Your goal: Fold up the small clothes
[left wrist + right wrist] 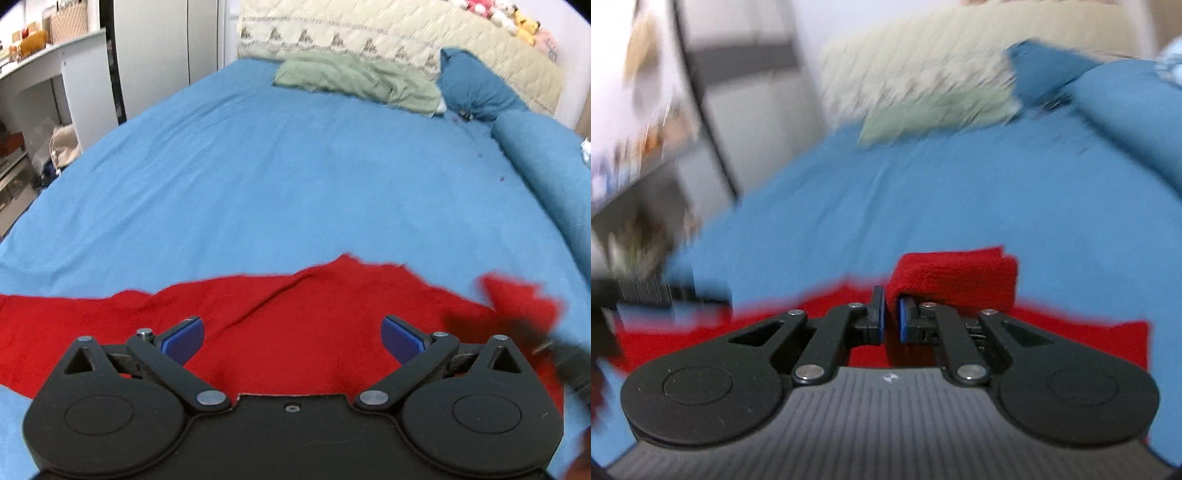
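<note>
Right hand-held gripper [892, 314] pinches red garment [953, 277].

No text, label, brand or number can be read in either view. The right gripper [892, 319] carries a small white mark on its grey ribbed body, but it is too blurred to read. The cream quilt [369, 33] at the head of the bed shows only a repeated woven pattern, not letters
</note>
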### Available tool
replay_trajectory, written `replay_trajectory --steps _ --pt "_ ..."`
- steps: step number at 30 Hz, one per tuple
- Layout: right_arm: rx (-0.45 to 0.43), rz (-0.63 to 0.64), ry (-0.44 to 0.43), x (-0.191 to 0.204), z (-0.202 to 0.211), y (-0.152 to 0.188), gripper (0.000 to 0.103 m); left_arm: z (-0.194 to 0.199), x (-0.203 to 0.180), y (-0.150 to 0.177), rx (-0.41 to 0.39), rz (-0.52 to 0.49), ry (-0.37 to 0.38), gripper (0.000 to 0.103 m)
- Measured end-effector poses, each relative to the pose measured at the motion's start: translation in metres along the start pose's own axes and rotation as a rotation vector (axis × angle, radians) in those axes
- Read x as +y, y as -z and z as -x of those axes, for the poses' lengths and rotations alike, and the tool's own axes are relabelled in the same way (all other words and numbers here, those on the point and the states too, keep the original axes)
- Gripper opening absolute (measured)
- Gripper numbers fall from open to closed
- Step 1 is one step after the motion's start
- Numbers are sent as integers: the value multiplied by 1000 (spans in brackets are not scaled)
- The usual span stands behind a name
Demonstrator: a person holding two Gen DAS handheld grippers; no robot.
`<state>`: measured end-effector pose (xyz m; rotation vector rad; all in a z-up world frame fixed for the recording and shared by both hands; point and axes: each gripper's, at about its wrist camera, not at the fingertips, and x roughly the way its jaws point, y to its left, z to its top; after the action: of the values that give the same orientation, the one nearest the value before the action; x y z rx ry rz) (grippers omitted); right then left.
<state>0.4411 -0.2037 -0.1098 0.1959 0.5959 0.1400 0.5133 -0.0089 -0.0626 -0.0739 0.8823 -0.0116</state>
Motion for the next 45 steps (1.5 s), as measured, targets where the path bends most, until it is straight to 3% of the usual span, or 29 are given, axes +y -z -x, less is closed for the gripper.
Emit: replay_trajectory --steps 4,8,10,12,13,19,24,25,26,34,39,45 --pt "130 98 0 29 -41 54 23 -10 4 14 26 -35 23 103" --pt "144 155 3 29 -43 73 26 -15 -10 22 40 -97 63 103" --pt "145 179 -5 30 -38 74 43 -16 -18 21 43 -131 90 103" --pt "134 203 7 33 -25 74 76 -16 -34 22 42 -184 139 103" --pt "128 211 31 29 -15 75 81 -17 -42 24 41 -210 161 103" --pt "157 154 129 -19 38 84 83 -26 -105 52 27 -427 262 101" --pt "176 83 214 -56 64 93 83 -62 -132 80 85 -521 246 76" --pt "185 66 227 -61 68 96 83 -68 -133 83 89 -520 238 66" --pt "191 51 237 -65 69 99 83 -73 -132 85 87 -510 230 62" --pt "198 -55 313 -92 76 106 83 -73 -75 64 14 -223 140 62" --pt "200 -115 340 -105 79 109 86 -84 -46 73 83 -103 190 60" --pt "198 -105 345 -108 71 105 91 -82 -42 74 57 -37 245 60"
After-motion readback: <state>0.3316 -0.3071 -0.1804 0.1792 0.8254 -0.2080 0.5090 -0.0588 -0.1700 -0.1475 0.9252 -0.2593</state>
